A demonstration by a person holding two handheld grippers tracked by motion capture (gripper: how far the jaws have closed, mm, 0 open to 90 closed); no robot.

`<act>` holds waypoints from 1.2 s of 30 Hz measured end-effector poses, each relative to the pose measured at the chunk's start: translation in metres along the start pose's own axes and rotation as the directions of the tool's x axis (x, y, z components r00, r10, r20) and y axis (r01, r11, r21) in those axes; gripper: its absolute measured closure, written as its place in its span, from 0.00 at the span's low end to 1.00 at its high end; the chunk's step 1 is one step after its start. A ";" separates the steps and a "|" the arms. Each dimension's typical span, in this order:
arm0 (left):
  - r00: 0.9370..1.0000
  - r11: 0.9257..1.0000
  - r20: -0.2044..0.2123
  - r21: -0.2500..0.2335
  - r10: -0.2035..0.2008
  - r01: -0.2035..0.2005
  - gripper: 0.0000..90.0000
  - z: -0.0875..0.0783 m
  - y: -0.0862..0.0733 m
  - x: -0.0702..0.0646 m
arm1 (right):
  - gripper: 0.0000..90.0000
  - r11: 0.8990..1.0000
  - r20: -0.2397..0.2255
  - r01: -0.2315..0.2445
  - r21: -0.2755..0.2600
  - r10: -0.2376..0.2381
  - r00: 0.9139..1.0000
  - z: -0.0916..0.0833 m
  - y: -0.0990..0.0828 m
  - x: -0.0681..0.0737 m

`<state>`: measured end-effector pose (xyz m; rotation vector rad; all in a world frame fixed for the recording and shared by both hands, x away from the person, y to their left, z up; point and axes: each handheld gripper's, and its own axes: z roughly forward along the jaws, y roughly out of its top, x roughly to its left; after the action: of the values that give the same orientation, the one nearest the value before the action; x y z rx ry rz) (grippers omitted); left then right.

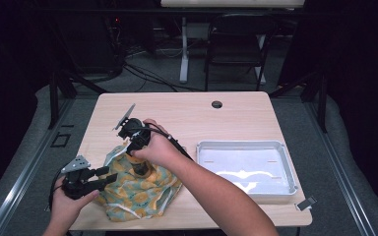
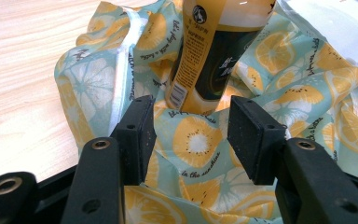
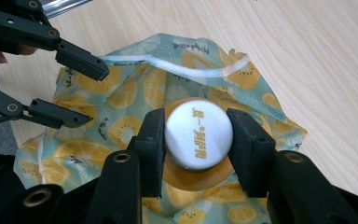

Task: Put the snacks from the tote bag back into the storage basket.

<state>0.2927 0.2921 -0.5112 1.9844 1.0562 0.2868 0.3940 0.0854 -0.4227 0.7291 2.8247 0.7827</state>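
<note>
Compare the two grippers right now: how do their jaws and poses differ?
The right gripper is shut on the bottle, pads on its white cap; the left gripper is open, gripping nothing. The right one points down from above; the left one lies low, aimed sideways at the bottle's base. Both are over the lemon-print bag.

The left gripper [image 1: 109,177] lies low at the near left, pointing right with its fingers [image 2: 137,135] spread, while the right gripper [image 1: 139,167], on a forearm reaching in from the near right, points straight down, fingers [image 3: 151,140] clamped.
</note>
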 end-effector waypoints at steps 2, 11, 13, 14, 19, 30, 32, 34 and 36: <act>1.000 1.000 0.000 -0.001 0.000 0.000 0.57 0.000 0.000 0.000 | 0.65 1.000 -0.005 0.000 0.000 0.000 1.000 -0.001 0.001 0.001; 1.000 1.000 -0.003 -0.002 0.003 -0.003 0.57 0.000 0.000 0.000 | 0.65 1.000 -0.001 0.021 -0.016 -0.021 1.000 -0.012 0.007 0.010; 1.000 1.000 -0.002 -0.004 -0.003 0.003 0.57 0.000 0.000 0.000 | 0.65 0.999 -0.003 0.025 -0.023 -0.025 1.000 -0.016 0.009 0.011; 1.000 1.000 -0.001 -0.003 -0.003 0.003 0.57 0.000 0.000 0.000 | 0.65 0.999 -0.005 0.025 -0.024 -0.025 1.000 -0.017 0.010 0.012; 1.000 1.000 -0.004 -0.006 0.000 0.000 0.57 -0.001 0.000 0.000 | 0.65 0.999 -0.001 0.035 -0.031 -0.035 0.999 -0.026 0.013 0.015; 1.000 1.000 -0.006 -0.011 -0.002 0.002 0.57 -0.001 0.000 0.001 | 0.65 0.998 -0.001 0.051 -0.044 -0.052 0.999 -0.045 0.021 0.019; 1.000 1.000 -0.007 -0.009 0.002 -0.002 0.57 -0.001 0.000 0.001 | 0.65 0.998 0.001 0.050 -0.048 -0.050 0.999 -0.047 0.022 0.019; 1.000 1.000 -0.007 -0.009 0.003 -0.003 0.57 -0.001 0.000 0.001 | 0.65 0.997 0.003 0.051 -0.053 -0.050 0.999 -0.050 0.022 0.019; 1.000 1.000 -0.007 -0.011 -0.001 0.001 0.57 -0.001 0.000 0.001 | 0.65 0.997 0.003 0.053 -0.051 -0.052 0.999 -0.054 0.023 0.018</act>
<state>0.2928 0.2934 -0.5107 1.9746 1.0578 0.2982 0.3752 0.0869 -0.3647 0.6450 2.7985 0.8424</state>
